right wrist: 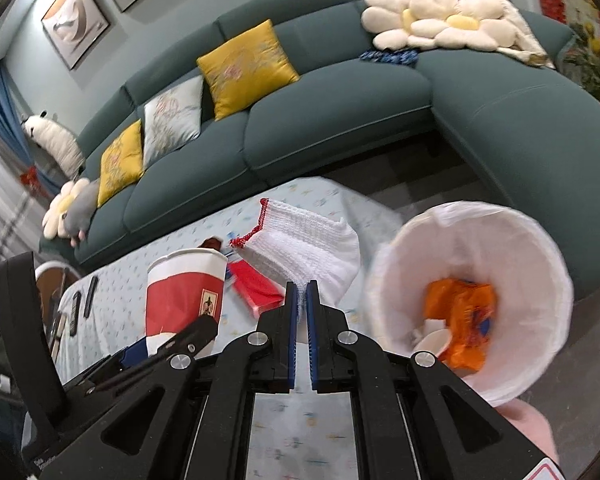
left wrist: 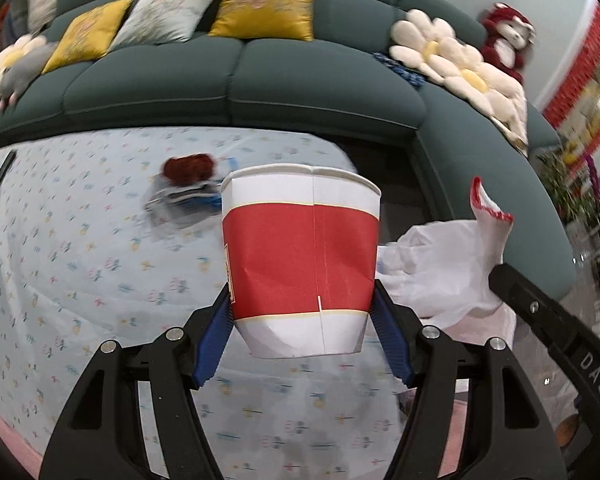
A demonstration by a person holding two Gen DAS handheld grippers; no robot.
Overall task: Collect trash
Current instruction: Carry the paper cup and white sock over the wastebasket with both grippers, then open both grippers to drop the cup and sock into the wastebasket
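My left gripper (left wrist: 302, 312) is shut on a red and white paper cup (left wrist: 302, 264) and holds it upright above the table; the cup also shows in the right wrist view (right wrist: 186, 294). My right gripper (right wrist: 302, 290) is shut on the edge of a white plastic bag (right wrist: 308, 244) with a red-trimmed rim, which also shows in the left wrist view (left wrist: 448, 268). A white-lined trash bin (right wrist: 472, 304) stands to the right of the table, with an orange wrapper (right wrist: 466, 316) and white scraps inside.
The table has a light floral cloth (left wrist: 80, 240). On it lie a dark red object on a clear wrapper (left wrist: 188, 184), a red packet (right wrist: 256, 286) and dark remotes (right wrist: 82, 300). A green sofa (left wrist: 240, 80) with cushions curves behind the table.
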